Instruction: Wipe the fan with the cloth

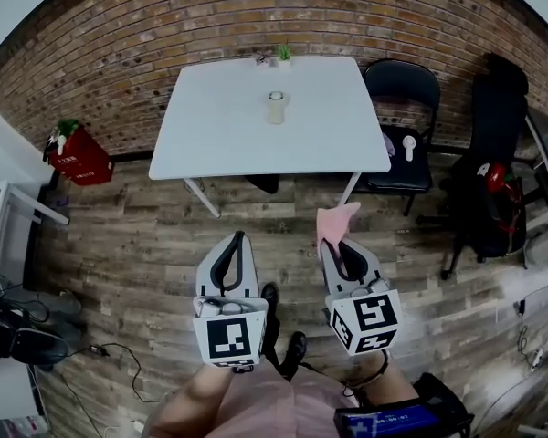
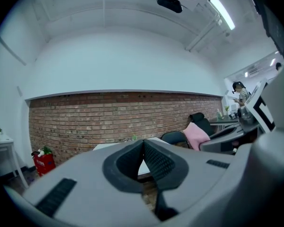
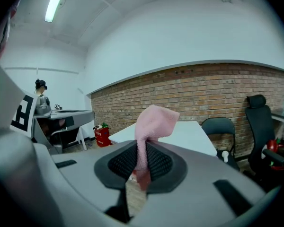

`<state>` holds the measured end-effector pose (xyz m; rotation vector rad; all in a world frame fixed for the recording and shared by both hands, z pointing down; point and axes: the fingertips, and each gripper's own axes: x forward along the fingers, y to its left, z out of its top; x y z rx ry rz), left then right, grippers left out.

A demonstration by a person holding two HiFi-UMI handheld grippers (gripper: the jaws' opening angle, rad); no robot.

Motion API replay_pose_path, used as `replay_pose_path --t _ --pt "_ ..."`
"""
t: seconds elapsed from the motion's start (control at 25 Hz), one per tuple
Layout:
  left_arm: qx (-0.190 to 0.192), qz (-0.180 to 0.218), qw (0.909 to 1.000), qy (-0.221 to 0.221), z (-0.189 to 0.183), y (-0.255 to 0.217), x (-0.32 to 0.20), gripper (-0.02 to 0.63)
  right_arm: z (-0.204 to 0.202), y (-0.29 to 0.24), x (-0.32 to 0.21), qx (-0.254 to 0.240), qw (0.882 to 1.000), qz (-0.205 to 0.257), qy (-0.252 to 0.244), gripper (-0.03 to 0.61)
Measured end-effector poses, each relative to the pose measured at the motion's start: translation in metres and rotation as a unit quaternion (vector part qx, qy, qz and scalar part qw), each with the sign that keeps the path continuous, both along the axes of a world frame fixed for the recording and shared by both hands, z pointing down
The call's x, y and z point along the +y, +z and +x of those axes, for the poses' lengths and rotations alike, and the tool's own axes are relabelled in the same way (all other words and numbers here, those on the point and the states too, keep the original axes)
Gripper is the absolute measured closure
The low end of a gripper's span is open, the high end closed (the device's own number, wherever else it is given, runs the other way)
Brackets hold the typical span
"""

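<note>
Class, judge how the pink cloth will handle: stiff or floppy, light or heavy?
Probably floppy: the pink cloth bunches and folds over above the right gripper. Likely light: one pinched edge between the jaws carries all of it.

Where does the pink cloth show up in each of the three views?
Head view: the pink cloth sticks out of the right gripper, just below the white table's front edge.
Left gripper view: the cloth is right of centre.
Right gripper view: the cloth is at the centre, pinched between the jaws.
Shared landmark: the white table.
</note>
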<state>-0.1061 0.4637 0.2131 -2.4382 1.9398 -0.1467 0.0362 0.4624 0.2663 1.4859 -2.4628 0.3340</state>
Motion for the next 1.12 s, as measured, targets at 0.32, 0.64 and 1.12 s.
replay_pose_path --t 0.32,0.64,1.12 --pt "0.008 -0.011 0.9999 0.009 -0.024 0.017 -0.089 0.606 -0.024 0.014 -0.084 0.003 1.000 -0.012 0.007 0.534" --pt "0.014 -0.002 0.9996 0.026 -0.039 0.011 -0.157 0.606 -0.033 0.001 -0.149 0.007 1.000 -0.002 0.030 0.534" --pt "0.009 -0.015 0.9977 0.066 -0.045 0.019 -0.207 0.606 -0.042 -0.002 -0.197 0.001 0.998 0.007 0.058 0.534"
